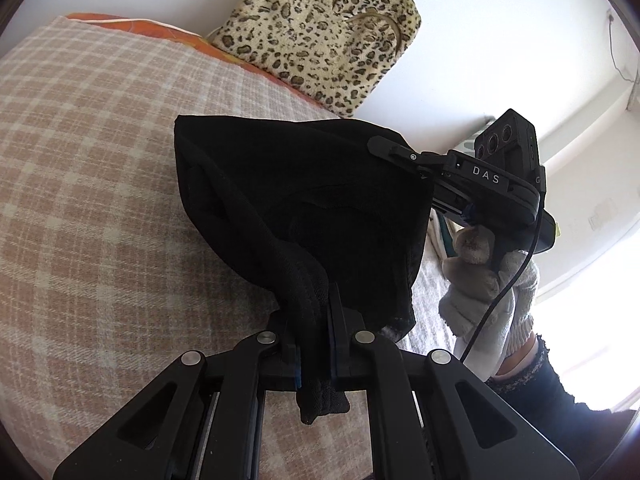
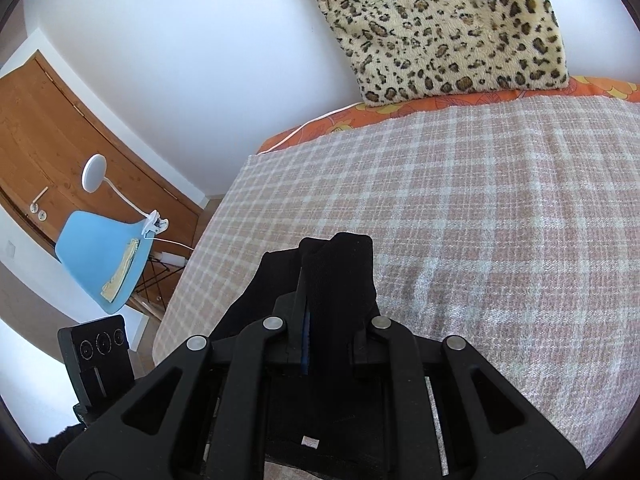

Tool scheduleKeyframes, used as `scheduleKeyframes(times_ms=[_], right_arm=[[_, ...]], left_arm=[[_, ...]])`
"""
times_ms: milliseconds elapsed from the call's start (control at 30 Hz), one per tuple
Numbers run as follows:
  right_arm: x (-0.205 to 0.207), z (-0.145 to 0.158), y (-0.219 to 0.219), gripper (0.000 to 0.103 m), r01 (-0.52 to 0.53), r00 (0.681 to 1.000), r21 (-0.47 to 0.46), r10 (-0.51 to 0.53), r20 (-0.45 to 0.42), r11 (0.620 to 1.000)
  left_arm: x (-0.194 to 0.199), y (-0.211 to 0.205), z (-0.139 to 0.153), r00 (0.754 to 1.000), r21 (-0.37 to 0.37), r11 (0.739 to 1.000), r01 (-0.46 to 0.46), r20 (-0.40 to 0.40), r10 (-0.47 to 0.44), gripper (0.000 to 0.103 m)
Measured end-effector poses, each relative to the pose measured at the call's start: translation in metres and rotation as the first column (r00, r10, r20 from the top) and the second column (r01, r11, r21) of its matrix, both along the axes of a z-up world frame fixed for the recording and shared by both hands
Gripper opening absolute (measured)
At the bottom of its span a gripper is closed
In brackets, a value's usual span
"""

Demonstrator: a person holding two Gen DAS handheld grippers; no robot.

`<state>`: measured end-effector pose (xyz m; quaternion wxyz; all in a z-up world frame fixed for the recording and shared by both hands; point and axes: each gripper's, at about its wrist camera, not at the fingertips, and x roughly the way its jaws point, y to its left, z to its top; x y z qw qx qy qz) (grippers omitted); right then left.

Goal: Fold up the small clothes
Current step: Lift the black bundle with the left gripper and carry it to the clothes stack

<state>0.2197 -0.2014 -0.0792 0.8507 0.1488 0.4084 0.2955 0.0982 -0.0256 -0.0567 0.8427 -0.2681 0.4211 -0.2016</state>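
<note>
Two grippers, one black garment [image 1: 312,208] strung up between them above the plaid blanket [image 1: 100,168]. Left gripper [image 1: 316,344] is clamped on a bunched edge at bottom center of its view, w/ a bit of fabric poking out below the jaws. Right gripper [image 1: 384,147] pinches another corner at right of center in the left view; its own cam shows the same, cloth [image 2: 336,280] squeezed between the fingers at bottom center.

Progress-wise, I'd say early — the piece is held up in the air and hangs slack, no clean crease visible, nothing laid flat on the bed yet. Still to do, imo: spread it on the blanket, fold, tidy.

Containers: only bag-like thing is the leopard print tote [image 2: 444,28] against the wall at top of both frames — can't tell what's inside, if anything. Blue chair [image 2: 104,252] at left of the right view has a yellowish item on the seat.
</note>
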Motion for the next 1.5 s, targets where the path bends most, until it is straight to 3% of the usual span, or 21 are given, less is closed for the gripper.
scheduleKeyframes(times_ms=[233,467,667,1000,1500], right_arm=[[-0.033,0.024,0.002,0.013,-0.015,0.998,-0.045,0.018,0.066,0.999],[-0.057,0.052,-0.032,0.013,0.024,0.995,-0.033,-0.021,0.096,0.999],[-0.071,0.082,-0.078,0.013,0.077,0.988,-0.028,-0.073,0.133,0.997],[-0.11,0.091,-0.172,0.013,0.189,0.967,-0.02,-0.183,0.177,0.982],[-0.131,0.108,-0.315,0.013,0.358,0.914,-0.049,-0.339,0.222,0.932]], left_arm=[[-0.004,-0.026,0.027,0.995,0.039,0.998,0.05,0.079,-0.053,0.007],[0.0,-0.062,0.045,0.988,0.036,0.995,0.089,0.122,-0.093,0.007],[0.004,-0.109,0.064,0.973,0.061,0.986,0.157,0.163,-0.165,0.007],[0.02,-0.188,0.088,0.937,0.09,0.961,0.263,0.215,-0.276,0.007],[0.059,-0.317,0.095,0.877,0.103,0.905,0.412,0.226,-0.425,0.007]])
